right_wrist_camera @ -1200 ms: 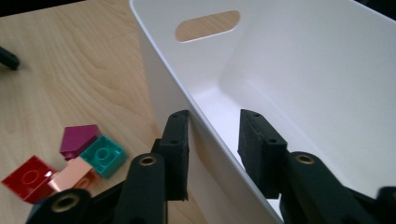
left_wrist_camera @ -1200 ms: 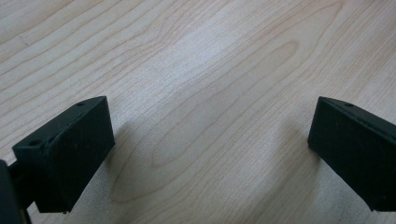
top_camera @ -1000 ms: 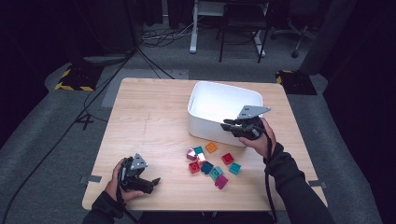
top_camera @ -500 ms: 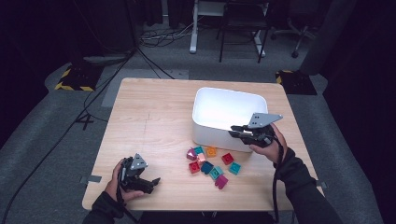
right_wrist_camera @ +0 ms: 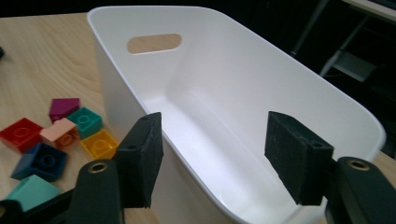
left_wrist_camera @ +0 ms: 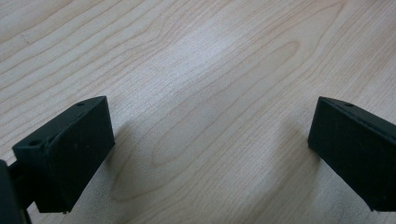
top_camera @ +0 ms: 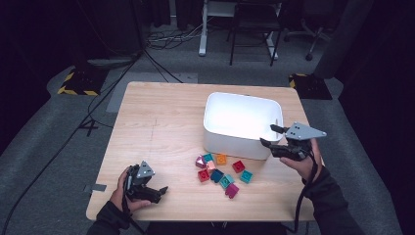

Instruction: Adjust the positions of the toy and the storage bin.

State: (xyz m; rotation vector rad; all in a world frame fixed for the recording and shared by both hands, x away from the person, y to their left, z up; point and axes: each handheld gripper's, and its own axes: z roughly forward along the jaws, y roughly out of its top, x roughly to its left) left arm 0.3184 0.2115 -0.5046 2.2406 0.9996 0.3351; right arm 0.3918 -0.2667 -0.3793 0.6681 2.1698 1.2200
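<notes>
Your right gripper (top_camera: 272,135): jaws have just been opening, spread, nothing between them, straddling the near rim of the white bin (right_wrist_camera: 224,93). Bin is empty; toy bricks (top_camera: 221,170) lie beside it, left of your jaws on the bench (top_camera: 161,117). Bricks look light, hard, slick: pinch across flat sides. Left gripper (top_camera: 159,192): jaws spread, empty.

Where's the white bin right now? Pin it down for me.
In the high view the white bin stands on the right half of the table, with the toy bricks in front of it and the right gripper at its near right corner.
</notes>
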